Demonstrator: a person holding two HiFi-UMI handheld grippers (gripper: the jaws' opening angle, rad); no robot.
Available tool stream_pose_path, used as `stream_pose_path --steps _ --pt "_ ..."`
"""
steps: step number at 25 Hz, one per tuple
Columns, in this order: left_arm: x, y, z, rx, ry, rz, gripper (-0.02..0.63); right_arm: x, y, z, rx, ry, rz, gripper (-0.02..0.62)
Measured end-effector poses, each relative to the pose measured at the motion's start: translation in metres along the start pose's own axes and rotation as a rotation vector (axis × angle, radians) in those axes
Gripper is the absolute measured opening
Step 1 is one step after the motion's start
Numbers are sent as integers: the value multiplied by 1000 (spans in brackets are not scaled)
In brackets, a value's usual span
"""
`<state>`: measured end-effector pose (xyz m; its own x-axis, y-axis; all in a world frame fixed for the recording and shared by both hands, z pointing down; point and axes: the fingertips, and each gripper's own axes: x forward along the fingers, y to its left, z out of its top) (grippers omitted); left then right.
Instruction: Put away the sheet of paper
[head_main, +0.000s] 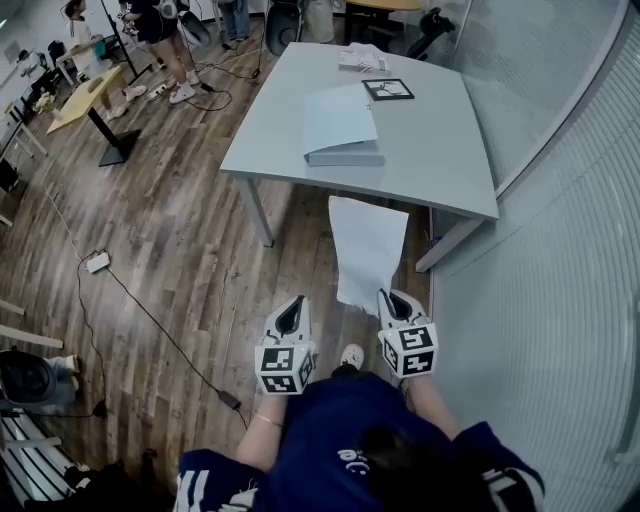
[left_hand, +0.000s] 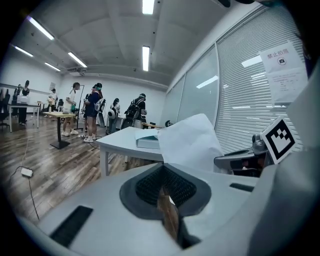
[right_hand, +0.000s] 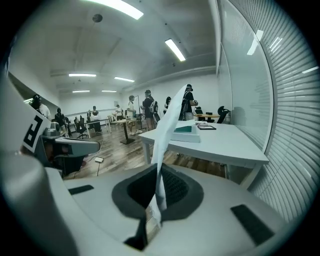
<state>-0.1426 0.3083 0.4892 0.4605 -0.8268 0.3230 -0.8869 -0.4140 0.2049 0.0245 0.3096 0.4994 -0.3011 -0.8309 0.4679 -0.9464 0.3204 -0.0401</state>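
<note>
One white sheet of paper is held out over the wooden floor, just short of the tabletop. The right gripper has its fingers shut tight on the sheet's near edge. The left gripper is alongside, fingers closed and empty. Three things lie on the tabletop: one pale folder, one black-framed card and one small paper stack.

L gripper, R gripper side by side before torso, pointing fwd. L jaws together, empty; R jaws pinch paper sheet.
</note>
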Motion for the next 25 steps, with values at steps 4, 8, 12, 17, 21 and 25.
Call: stream_pose_path --steps 4,8,12,17,21,25 --pt "35 -14 6 9 6 7 3 16 -29 9 -15 -5 21 8" --pt "71 -31 13 22 7 9 3 24 -58 14 -25 -9 40 8" --pt "97 -47 23 29 1 14 3 27 -84 20 -29 -9 57 8" --pt "120 -56 32 44 3 32 3 34 -111 29 -28 -17 60 8" --pt "135 -49 34 55 13 51 3 43 -122 31 -25 -13 62 8" --pt "156 -44 40 70 15 58 3 54 -135 36 -21 -9 52 8"
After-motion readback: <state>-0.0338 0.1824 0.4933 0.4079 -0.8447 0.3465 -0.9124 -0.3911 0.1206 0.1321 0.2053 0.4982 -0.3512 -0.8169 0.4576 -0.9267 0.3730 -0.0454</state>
